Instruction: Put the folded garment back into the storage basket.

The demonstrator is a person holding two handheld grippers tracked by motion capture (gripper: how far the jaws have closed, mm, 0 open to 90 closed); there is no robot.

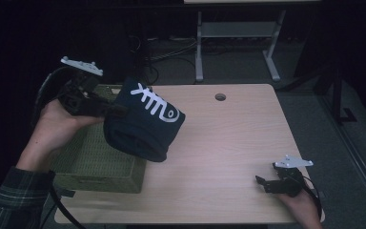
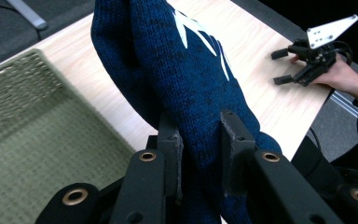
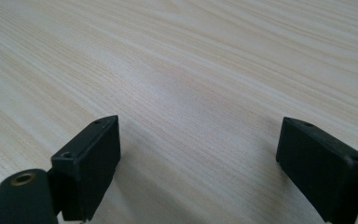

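A folded dark blue knitted garment (image 1: 143, 125) with a white pattern hangs in the air over the right edge of the green basket (image 1: 95, 160). My left gripper (image 1: 116, 109) is shut on its edge, held up at the left of the table. In the left gripper view the two black jaws pinch the blue knit (image 2: 196, 93) between them, with my left gripper (image 2: 200, 154) at the middle of the pinch. My right gripper (image 1: 263, 183) rests low at the table's near right corner, jaws wide apart, and in its own view my right gripper (image 3: 198, 163) has only bare wood between them.
The green woven basket (image 2: 32, 140) sits at the table's left, its inside bare where it shows. The light wood table (image 1: 228, 143) has a round cable hole (image 1: 220, 97) near the far edge. A metal-legged desk frame (image 1: 238, 38) stands on the floor beyond.
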